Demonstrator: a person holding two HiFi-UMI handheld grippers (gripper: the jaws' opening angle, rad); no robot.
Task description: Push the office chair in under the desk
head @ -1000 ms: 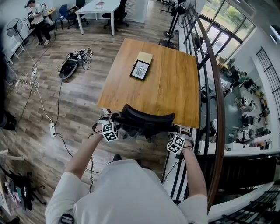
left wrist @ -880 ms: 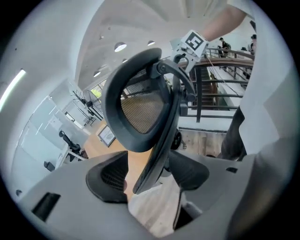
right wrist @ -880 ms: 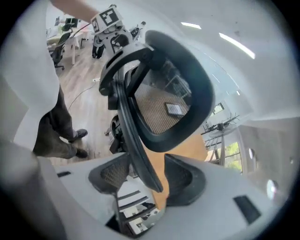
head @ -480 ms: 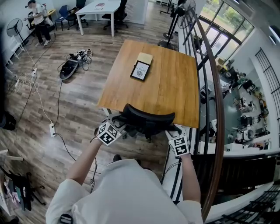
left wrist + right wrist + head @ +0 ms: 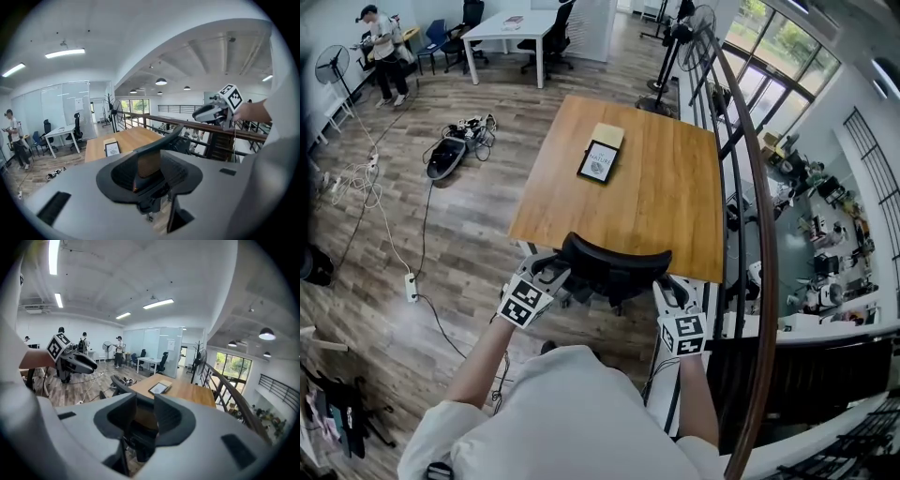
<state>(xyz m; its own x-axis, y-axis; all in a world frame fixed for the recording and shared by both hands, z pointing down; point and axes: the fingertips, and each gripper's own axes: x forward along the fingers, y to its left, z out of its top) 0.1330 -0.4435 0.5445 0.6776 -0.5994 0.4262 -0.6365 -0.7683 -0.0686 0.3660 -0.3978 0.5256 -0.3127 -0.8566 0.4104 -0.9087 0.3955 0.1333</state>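
Raised since a second ago to both ends of the office chair [image 5: 614, 265] backrest: left gripper [image 5: 549, 275] at 7 o'clock, right gripper [image 5: 668, 292] at 5, jaws just narrowed but apart, clamping nothing. Sits tucked at the 6 o'clock edge of the desk [image 5: 661, 178]; probably needs only a last shove.

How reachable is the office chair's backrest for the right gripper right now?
Likely yes. The right gripper sits just beside the right end of the backrest, with nothing between them in the head view. Its jaws have just been closing but stand apart, pressing on nothing, so they look free to take the edge.
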